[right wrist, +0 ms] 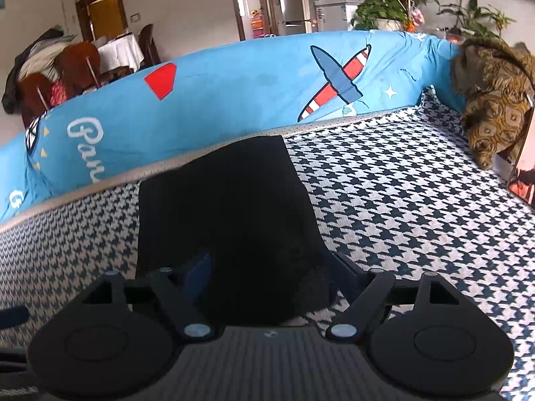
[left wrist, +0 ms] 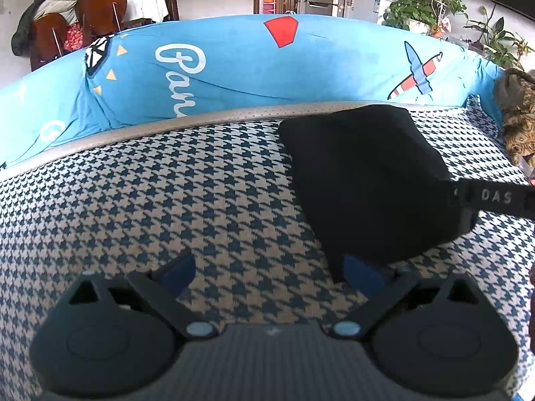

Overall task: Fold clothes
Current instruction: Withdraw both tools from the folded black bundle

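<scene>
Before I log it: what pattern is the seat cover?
Navy-and-white houndstooth seat cover, clearest in the right wrist view.

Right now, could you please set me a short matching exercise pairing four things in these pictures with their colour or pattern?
Things:
1. folded garment
2. seat cover
3. backrest cover
4. cushion

Colours or patterns:
A. bright blue with a red and white aeroplane print
B. plain black
C. golden brown with an ornate pattern
D. dark blue and white houndstooth

Pairs: 1-B, 2-D, 3-A, 4-C
</scene>
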Available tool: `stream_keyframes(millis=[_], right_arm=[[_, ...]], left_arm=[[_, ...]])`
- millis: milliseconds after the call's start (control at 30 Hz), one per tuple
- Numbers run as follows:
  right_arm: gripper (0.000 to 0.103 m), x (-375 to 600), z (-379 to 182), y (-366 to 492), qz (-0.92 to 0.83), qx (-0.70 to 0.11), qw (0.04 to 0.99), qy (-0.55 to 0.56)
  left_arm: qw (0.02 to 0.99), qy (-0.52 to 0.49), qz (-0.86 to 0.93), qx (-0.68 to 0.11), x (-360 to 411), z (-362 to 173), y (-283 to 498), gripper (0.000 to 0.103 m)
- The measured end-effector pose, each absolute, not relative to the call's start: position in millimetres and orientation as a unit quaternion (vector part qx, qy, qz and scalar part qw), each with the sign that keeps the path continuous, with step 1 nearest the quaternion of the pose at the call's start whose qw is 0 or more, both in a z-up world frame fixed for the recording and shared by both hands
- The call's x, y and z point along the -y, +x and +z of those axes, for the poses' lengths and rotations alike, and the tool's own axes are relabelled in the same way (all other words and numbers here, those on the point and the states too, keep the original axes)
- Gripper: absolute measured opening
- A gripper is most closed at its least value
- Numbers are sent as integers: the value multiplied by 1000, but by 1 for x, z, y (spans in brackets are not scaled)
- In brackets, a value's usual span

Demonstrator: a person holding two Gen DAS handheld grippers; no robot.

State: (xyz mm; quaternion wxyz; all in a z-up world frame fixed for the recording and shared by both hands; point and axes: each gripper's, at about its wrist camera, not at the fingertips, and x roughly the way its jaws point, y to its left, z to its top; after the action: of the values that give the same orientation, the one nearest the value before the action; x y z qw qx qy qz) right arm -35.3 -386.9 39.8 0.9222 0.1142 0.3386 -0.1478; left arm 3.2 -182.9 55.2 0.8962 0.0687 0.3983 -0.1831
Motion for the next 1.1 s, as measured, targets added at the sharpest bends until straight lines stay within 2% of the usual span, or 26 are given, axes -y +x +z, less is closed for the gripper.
stream_keyframes(millis=[367, 733, 1100], right_arm=[[88, 383, 45, -59, -145, -343, 919, 130], [88, 389, 46, -85, -157, -341, 913, 159], [89, 368, 39, -109, -146, -359, 913, 126]], left_arm=[[898, 61, -183, -396, 166, 65, -25, 103], [888, 53, -176, -421, 142, 54, -47, 103], [886, 38, -165, -432, 128, 53, -59, 103]])
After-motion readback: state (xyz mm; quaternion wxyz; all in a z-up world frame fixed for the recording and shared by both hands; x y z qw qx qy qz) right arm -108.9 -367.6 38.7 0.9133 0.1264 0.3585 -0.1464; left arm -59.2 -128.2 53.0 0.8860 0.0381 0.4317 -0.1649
